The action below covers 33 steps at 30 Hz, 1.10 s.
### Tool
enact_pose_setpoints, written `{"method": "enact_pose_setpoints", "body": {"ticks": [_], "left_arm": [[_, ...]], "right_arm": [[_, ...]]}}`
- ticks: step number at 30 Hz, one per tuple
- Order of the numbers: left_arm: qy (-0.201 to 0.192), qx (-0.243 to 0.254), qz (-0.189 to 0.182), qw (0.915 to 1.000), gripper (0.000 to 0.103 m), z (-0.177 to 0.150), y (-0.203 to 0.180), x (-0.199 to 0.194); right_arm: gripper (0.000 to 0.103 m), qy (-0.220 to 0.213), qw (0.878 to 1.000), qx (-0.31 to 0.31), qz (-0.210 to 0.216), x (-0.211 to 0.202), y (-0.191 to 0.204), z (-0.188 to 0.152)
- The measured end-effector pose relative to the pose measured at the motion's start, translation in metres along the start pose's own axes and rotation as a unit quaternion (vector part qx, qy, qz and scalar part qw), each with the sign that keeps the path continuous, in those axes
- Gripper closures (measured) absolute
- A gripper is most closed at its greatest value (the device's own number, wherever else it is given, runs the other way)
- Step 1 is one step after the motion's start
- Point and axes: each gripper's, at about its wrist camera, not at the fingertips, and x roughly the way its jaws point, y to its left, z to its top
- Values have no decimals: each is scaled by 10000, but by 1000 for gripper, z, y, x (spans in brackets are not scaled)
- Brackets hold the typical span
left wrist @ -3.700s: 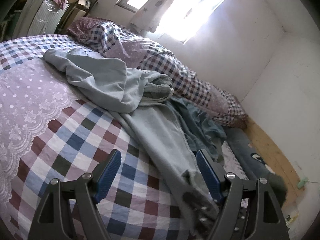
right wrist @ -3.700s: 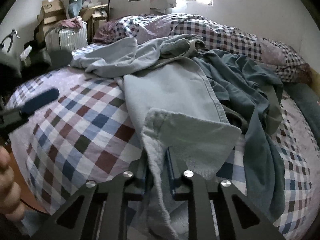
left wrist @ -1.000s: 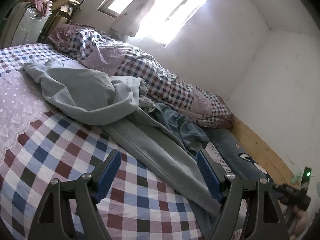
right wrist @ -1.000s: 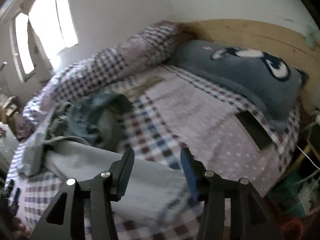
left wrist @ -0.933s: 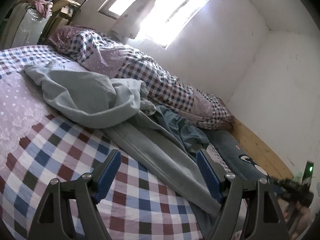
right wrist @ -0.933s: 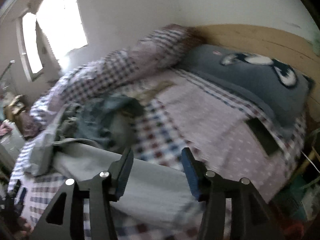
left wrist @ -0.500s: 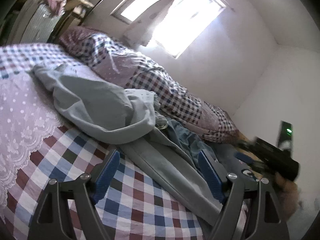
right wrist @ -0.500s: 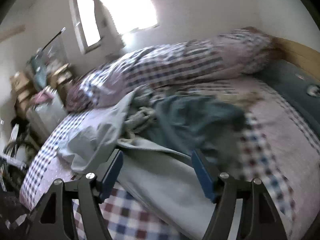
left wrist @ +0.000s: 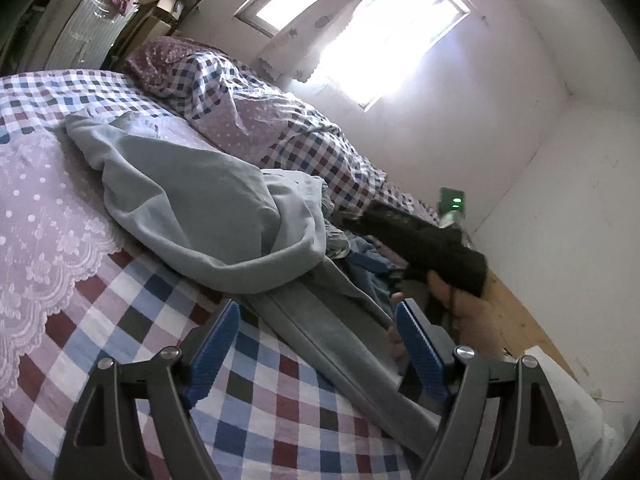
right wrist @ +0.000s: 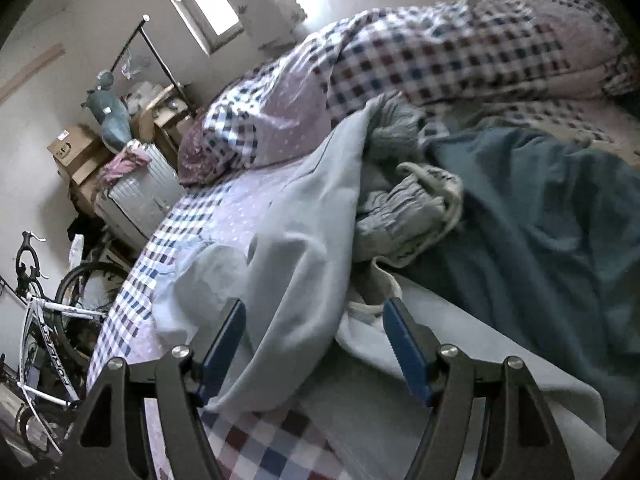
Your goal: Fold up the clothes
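Pale grey-blue sweatpants (left wrist: 208, 216) lie crumpled on the checked bedspread (left wrist: 132, 320), with one leg (left wrist: 332, 336) stretched toward the bed's edge. They also show in the right wrist view (right wrist: 304, 248), with the gathered waistband (right wrist: 404, 208) bunched up. A darker teal garment (right wrist: 560, 224) lies beside them. My left gripper (left wrist: 318, 344) is open and empty above the stretched leg. My right gripper (right wrist: 314, 344) is open and empty, hovering over the crumpled pants. It also shows in the left wrist view (left wrist: 370, 262), held in a hand.
A rolled checked quilt (left wrist: 256, 108) lies along the far side under the window. A dark pillow and wooden headboard (left wrist: 524, 320) are at the right. Beyond the bed are a suitcase (right wrist: 140, 196), cardboard boxes (right wrist: 76, 152) and a bicycle (right wrist: 48, 320).
My right gripper let go of the pant leg, swung from the headboard end round to the crumpled pants, and opened wider. The left gripper stayed open, shifting slightly.
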Motion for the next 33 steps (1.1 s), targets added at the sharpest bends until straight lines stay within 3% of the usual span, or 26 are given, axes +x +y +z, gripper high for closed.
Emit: {"method": "enact_pose_setpoints", "body": {"ticks": [10, 12, 13, 14, 17, 19, 26, 33], "left_arm": [[1, 103, 121, 9999, 19, 7, 6, 10], [-3, 128, 153, 9998, 19, 8, 7, 10], [4, 141, 176, 9997, 19, 10, 8, 11], [12, 153, 199, 9997, 19, 11, 9, 12], [28, 284, 326, 9991, 19, 12, 11, 12], [6, 430, 420, 9982, 19, 12, 10, 12], [-257, 1244, 773, 9889, 19, 8, -9, 7], [-585, 2118, 1246, 9676, 19, -1, -27, 5]], "right_arm": [[29, 358, 9984, -316, -286, 64, -1, 15], [39, 376, 9978, -493, -251, 70, 4, 16], [57, 365, 9974, -580, -228, 71, 7, 15], [68, 329, 9968, -664, -288, 71, 11, 15], [93, 154, 9948, -944, -359, 62, 27, 9], [96, 49, 9935, -1096, -312, 53, 37, 6], [97, -219, 9841, -1694, 482, 4, 95, -8], [97, -20, 9642, -2471, 966, -29, 156, -38]]}}
